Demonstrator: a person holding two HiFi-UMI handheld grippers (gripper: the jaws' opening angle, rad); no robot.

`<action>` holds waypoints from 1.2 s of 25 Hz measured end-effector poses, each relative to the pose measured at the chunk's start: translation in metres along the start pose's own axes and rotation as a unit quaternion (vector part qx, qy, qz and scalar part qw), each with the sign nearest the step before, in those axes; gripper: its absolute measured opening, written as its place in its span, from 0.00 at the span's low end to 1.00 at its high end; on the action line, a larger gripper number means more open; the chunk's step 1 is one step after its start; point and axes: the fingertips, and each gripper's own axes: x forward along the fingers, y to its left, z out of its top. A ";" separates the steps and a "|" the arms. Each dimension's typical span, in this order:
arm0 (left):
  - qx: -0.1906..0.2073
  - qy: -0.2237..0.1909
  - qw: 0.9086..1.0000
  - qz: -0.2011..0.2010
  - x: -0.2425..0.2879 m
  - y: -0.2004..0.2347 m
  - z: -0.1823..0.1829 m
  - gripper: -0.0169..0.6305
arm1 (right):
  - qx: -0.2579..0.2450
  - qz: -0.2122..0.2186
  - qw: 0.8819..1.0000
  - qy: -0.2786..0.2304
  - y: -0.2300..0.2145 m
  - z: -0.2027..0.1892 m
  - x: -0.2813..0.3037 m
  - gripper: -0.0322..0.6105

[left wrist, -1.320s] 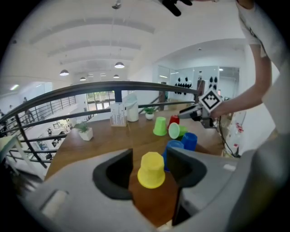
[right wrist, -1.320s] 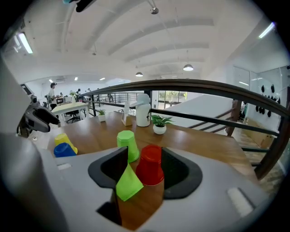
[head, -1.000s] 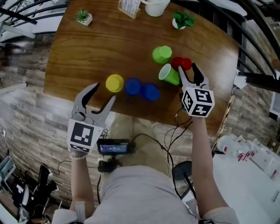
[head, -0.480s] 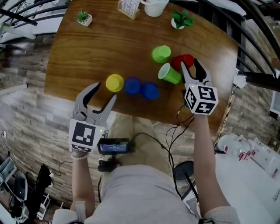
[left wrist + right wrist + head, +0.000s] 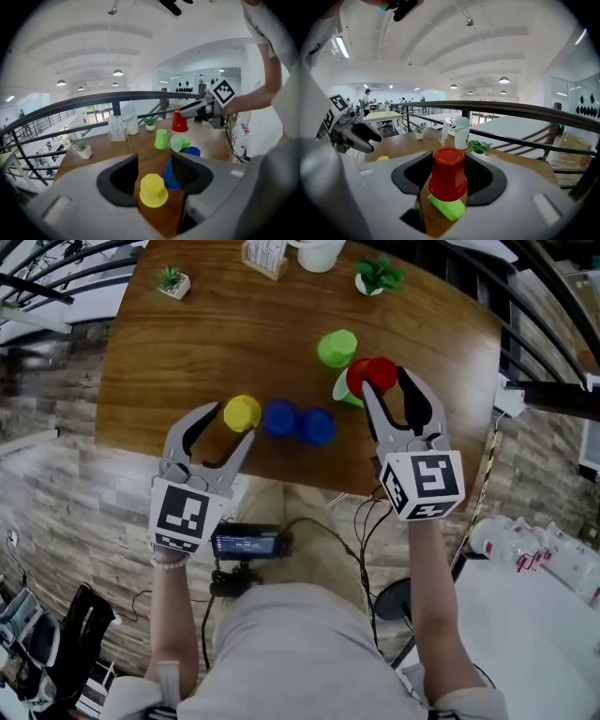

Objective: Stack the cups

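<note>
red cup (image 5: 448, 180) | in right gripper (image 5: 383, 382) | green cup (image 5: 447, 208) half hidden, apparently below

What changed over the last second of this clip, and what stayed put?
The right gripper, shut on the red cup, lifted it off the table, above the lying green cup. The left gripper stayed open by the yellow cup, not gripping it. The standing green cup and the blue cups kept their places.

The table (image 5: 178, 343) is bare at left; a yellow cup (image 5: 242, 412) and blue cups (image 5: 280, 417) crowd its near edge.
</note>
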 end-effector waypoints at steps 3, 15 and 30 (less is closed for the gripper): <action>0.006 -0.005 1.000 -0.007 0.001 -0.002 0.006 0.36 | -0.007 0.028 1.000 -0.004 0.027 0.004 -0.009 0.38; 0.016 -0.006 1.000 -0.016 0.005 0.000 0.009 0.36 | 0.014 0.119 0.993 0.016 0.103 -0.013 -0.018 0.38; 0.029 -0.012 0.999 -0.026 0.009 0.006 0.016 0.36 | -0.015 0.160 0.987 0.021 0.127 -0.025 -0.017 0.39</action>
